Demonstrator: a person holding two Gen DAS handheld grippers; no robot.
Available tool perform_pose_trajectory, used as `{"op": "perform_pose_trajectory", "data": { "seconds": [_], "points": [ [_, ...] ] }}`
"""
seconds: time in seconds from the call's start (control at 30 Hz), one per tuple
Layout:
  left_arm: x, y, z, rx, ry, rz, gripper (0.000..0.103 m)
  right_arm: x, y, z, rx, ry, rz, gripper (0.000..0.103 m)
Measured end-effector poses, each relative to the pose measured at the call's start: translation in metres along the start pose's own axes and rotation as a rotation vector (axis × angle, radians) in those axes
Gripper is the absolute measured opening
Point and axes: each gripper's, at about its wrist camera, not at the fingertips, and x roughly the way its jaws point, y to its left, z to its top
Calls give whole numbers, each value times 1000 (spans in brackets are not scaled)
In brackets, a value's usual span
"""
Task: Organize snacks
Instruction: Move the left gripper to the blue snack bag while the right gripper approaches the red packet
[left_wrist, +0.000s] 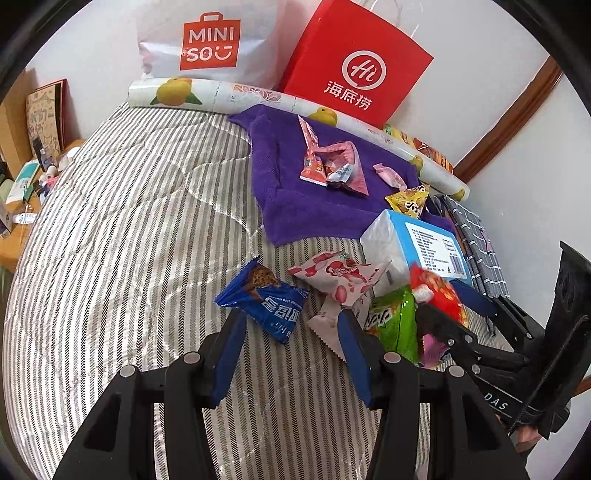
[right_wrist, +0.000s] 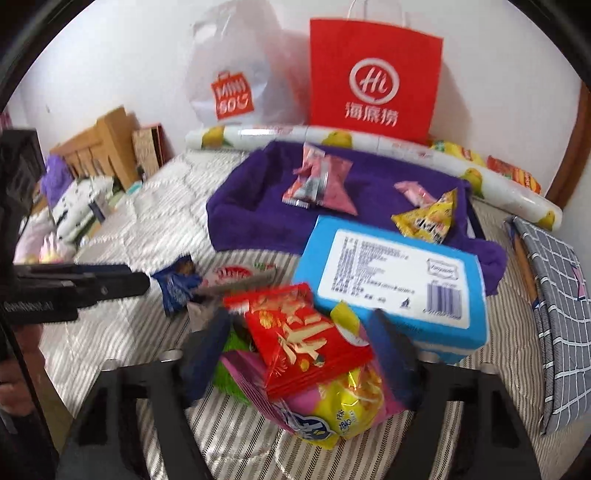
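- While the left gripper (left_wrist: 291, 325) hangs over the striped bedding (left_wrist: 129, 221) with its blue fingers (left_wrist: 229, 354) spread apart and nothing between them, a blue cookie packet (left_wrist: 264, 299) lies just ahead of the tips, its long axis slanting from far-left to near-right across the gap.
- Beyond the right-hand finger of that gripper sits a pink strawberry-print packet (left_wrist: 340, 277), with a green packet (left_wrist: 395, 321) beside it.
- The right gripper (right_wrist: 303, 332) has its fingers wide apart on either side of a red packet (right_wrist: 306, 339) with gold characters; the picture is blurred, so whether the pads touch it I cannot tell.
- The red packet tilts, long axis running away from the fingers, atop a pink-and-yellow bag (right_wrist: 343, 406).
- Past the right gripper's tips lies a blue tissue pack (right_wrist: 391, 273) with a barcode label, then a purple towel (right_wrist: 258, 214) carrying small pink sweets (right_wrist: 317, 181).
- Against the wall: a white "MINISO" bag (left_wrist: 210, 40) and a red "Hi" paper bag (left_wrist: 354, 62) bearing 海底捞.
- Only the right view shows the pink-and-yellow bag fully; only the left view shows the cookie packet sharply.
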Motion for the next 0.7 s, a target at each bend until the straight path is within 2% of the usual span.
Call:
{"op": "perform_pose_trajectory", "data": {
  "seconds": [0.03, 0.07, 0.3, 0.5, 0.7],
  "points": [
    [1, 0, 0, 2, 2, 1, 49, 0, 0, 0, 1, -6, 0, 65],
    [2, -1, 0, 5, 3, 2, 49, -1, 0, 0, 6, -15, 4, 58],
    [7, -3, 1, 14, 13, -12, 49, -12, -7, 1, 55, -50, 61, 58],
    [13, -3, 3, 19, 21, -18, 49, -41, -13, 1, 101, -140, 103, 58],
    [16, 3, 1, 4, 29, -8, 49, -70, -27, -6, 125, -215, 74, 58]
  ]
}}
